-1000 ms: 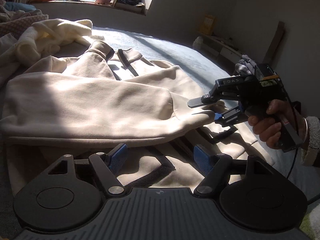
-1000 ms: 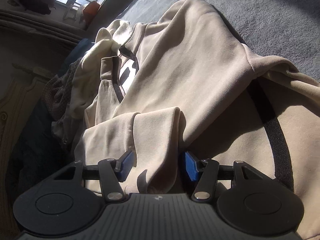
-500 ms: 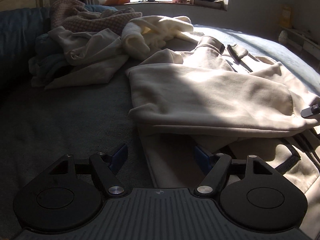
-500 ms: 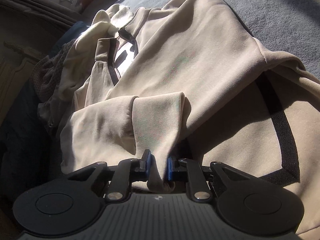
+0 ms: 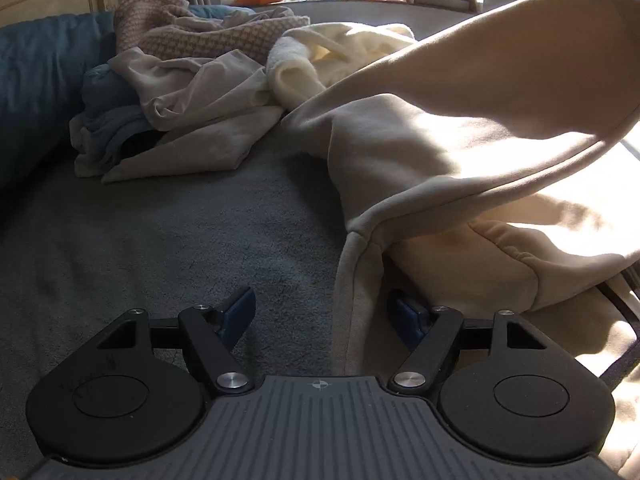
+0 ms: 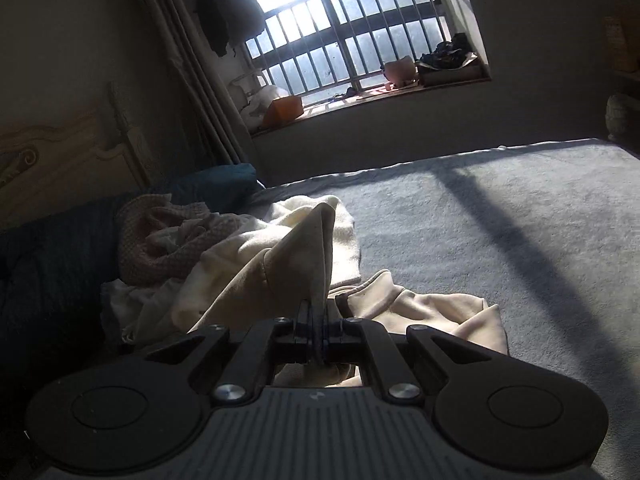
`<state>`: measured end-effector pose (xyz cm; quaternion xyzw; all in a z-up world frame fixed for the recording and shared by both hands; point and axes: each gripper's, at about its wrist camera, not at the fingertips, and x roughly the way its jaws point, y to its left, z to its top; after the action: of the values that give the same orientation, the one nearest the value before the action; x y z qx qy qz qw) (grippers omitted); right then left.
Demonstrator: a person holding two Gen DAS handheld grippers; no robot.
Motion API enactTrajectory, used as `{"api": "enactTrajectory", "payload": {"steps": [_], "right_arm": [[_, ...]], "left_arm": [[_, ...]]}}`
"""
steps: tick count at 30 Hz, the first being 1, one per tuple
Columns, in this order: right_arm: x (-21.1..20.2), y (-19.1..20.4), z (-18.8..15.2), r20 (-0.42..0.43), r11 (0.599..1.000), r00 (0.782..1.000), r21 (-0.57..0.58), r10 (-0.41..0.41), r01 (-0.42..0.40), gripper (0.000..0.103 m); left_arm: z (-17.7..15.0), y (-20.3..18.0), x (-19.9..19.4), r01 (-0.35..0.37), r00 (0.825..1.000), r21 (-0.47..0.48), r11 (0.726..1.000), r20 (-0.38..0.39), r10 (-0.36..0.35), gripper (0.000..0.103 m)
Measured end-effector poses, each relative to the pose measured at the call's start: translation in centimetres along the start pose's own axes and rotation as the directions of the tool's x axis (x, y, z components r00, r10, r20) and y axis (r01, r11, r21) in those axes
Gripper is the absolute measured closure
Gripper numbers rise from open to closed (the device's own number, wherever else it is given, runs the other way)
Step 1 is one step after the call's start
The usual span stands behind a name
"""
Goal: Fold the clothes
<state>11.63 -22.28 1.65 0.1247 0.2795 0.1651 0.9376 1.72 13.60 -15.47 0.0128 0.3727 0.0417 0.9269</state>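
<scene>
Nothing here carries readable writing, though the dim, backlit windowsill clutter may hide a label from me.

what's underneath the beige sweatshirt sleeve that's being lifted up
Under the lifted sleeve lies the sweatshirt body on the grey bed cover. Whatever is beneath that body is covered.

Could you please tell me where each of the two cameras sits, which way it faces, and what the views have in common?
Left wrist: on the left gripper, low over the grey bed cover, facing the headboard and window; its open fingers straddle the beige sweatshirt's edge.
Right wrist: on the right gripper, raised, facing the barred window; its fingers are shut on a sweatshirt fold.
Shared: the sweatshirt, the clothes pile, the bed cover and the windowsill. No hand shows.
</scene>
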Motion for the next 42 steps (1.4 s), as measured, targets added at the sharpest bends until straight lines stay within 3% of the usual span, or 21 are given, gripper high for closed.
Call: {"api": "enactTrajectory", "payload": {"steps": [4,5,6,8,9,12,17,21,24,26,27,30,33,35,38,42], "right_arm": [[0.3,-0.1,0.4,0.0,1.0,1.0,-0.003,-0.01,0.01,0.099],[0.4,-0.2,0.3,0.0,1.0,1.0,-0.002,-0.014,0.014,0.099],[0.4,-0.3,0.2,0.0,1.0,1.0,0.001,-0.017,0.017,0.099],[0.3,-0.8,0.2,0.0,1.0,1.0,0.022,-0.01,0.01,0.099],[0.2,-1.1,0.2,0.0,0.999,1.0,0.035,-0.006,0.006,0.099],[-0.3,-1.9,0.2,-0.011,0.997,1.0,0.08,0.01,-0.009,0.099],[-1.4,-3.5,0.4,-0.014,0.986,0.999,0.16,0.049,-0.046,0.099],[0.3,-7.1,-3.1,-0.131,0.971,0.991,0.23,-0.029,0.059,0.099],[2.9,-10.2,-7.1,-0.248,0.952,0.964,0.264,-0.091,0.158,0.099],[3.8,-11.2,-8.7,-0.284,0.939,0.953,0.285,-0.108,0.191,0.099],[3.5,-11.3,-8.9,-0.269,0.939,0.958,0.293,-0.1,0.18,0.099],[2.3,-10.1,-7.5,-0.195,0.964,0.976,0.224,-0.098,0.142,0.099],[2.8,-9.9,-7.7,-0.205,0.978,0.968,0.123,-0.144,0.171,0.099],[4.1,-10.0,-9.1,-0.244,0.979,0.952,0.032,-0.185,0.199,0.097],[6.6,-10.2,-12.1,-0.307,0.966,0.916,-0.118,-0.258,0.232,0.087],[5.4,-9.6,-11.2,-0.247,0.945,0.916,-0.173,-0.315,0.278,0.071]], "left_arm": [[0.4,0.1,0.2,0.003,1.0,0.009,1.0,0.021,-0.003,0.032],[0.3,0.0,0.2,0.011,1.0,0.014,1.0,0.025,-0.012,0.037],[0.2,0.0,0.1,0.02,0.999,0.019,1.0,0.03,-0.021,0.049],[0.1,-0.1,-0.1,0.043,0.998,0.022,0.999,0.048,-0.044,0.063],[0.1,-0.1,-0.2,0.051,0.997,0.024,0.998,0.058,-0.053,0.078],[-0.1,-0.5,-0.8,0.05,0.994,0.041,0.998,0.094,-0.054,0.094],[-0.3,-0.5,-1.2,0.055,0.987,0.038,0.998,0.15,-0.06,0.098],[-0.9,-0.2,-1.0,0.055,0.988,0.032,0.998,0.145,-0.059,0.098],[-1.2,-0.2,-0.9,0.054,0.987,0.043,0.998,0.146,-0.06,0.098],[-1.3,-0.3,-0.9,0.05,0.987,0.056,0.997,0.152,-0.058,0.098],[-1.4,-0.3,-1.0,0.048,0.986,0.062,0.997,0.156,-0.058,0.098],[-1.5,-0.5,-1.4,0.046,0.984,0.087,0.995,0.166,-0.06,0.098],[-1.9,-0.9,-1.2,0.031,0.986,0.126,0.992,0.158,-0.051,0.098],[-2.3,-1.1,-1.0,0.026,0.988,0.144,0.989,0.146,-0.047,0.098],[-2.6,-1.4,-0.9,0.018,0.989,0.184,0.983,0.14,-0.045,0.097],[-2.6,-0.9,-1.5,0.051,0.992,0.208,0.977,0.102,-0.073,0.093]]}}
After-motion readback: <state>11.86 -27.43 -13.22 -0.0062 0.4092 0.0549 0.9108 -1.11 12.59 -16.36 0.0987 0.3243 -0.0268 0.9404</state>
